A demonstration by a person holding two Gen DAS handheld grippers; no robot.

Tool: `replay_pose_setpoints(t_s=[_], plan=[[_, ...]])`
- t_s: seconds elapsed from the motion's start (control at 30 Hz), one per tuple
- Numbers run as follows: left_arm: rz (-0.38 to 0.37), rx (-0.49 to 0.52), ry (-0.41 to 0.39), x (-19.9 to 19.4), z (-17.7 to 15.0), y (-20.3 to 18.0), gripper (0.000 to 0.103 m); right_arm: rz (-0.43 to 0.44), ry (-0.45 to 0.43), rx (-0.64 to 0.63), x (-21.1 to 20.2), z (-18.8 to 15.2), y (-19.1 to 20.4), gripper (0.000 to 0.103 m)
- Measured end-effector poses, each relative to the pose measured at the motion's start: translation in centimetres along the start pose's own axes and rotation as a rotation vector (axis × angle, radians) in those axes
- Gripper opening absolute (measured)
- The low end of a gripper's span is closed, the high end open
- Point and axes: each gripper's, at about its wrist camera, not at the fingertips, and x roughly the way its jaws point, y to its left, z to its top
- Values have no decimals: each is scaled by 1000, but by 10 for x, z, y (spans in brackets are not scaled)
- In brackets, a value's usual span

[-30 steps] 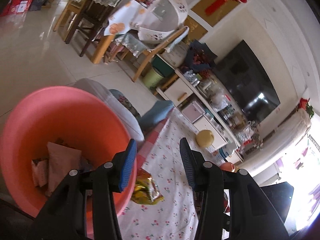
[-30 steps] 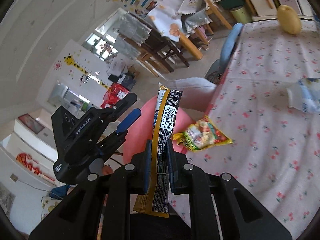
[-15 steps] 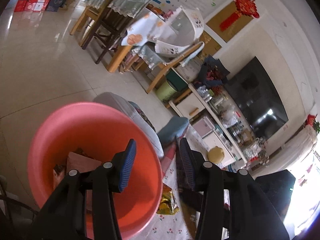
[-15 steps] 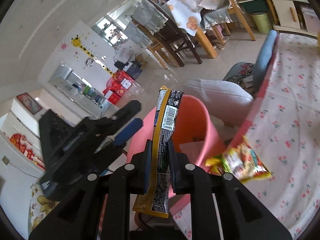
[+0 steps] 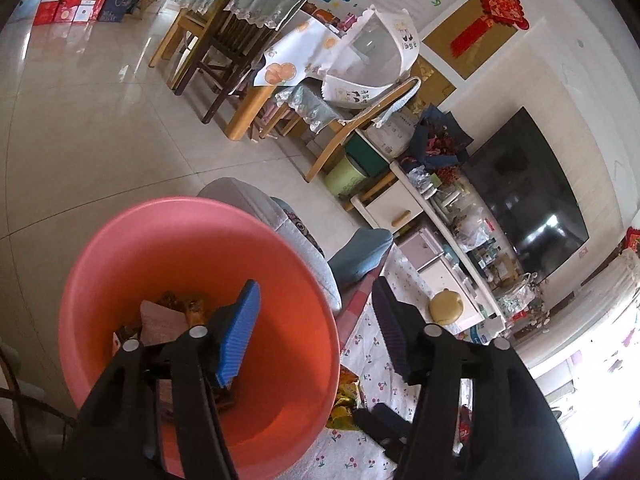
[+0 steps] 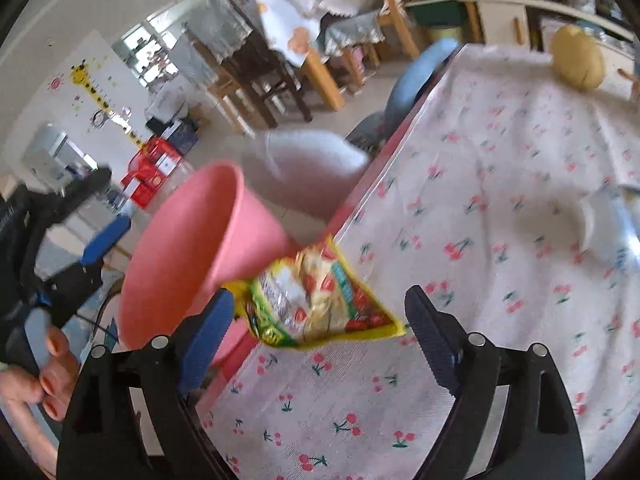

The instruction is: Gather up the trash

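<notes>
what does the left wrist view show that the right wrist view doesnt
Only the left wrist view looks into the pink bucket, showing wrappers in it, and the dark tv. Only the right wrist view shows the whole yellow snack packet lying at the table edge between the open right gripper fingers, and a hand. Both show the bucket, the cherry tablecloth and the packet.

Home living-dining room: wooden dining chairs (image 5: 224, 52) upper centre of frame, dark television (image 5: 528, 200) at right above cluttered low cabinet (image 5: 404, 208), red knot ornament (image 5: 496, 12) upper right, cherry-print tablecloth (image 6: 480, 184) filled right.
</notes>
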Motion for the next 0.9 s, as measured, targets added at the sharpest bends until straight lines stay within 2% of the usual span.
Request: replay_pose_setpoints(t_s=[0.23,0.33,0.5,0.73,0.9], plan=[[25,8,14,4,-3,-5,65,-39,18,-137,19,-8,16,89],[36,11,21,7,-3,-7,68,-97,16,-205,26,-6,26,70],[36,10,20,7,-4,-9,72,-109,-7,-241,27,-13,29,58],[40,6,21,9,-5,-8,73,-98,-20,-231,19,-17,28,51],[47,-13,7,8,-5,-2,74,-84,-85,-212,-3,-12,35,50]])
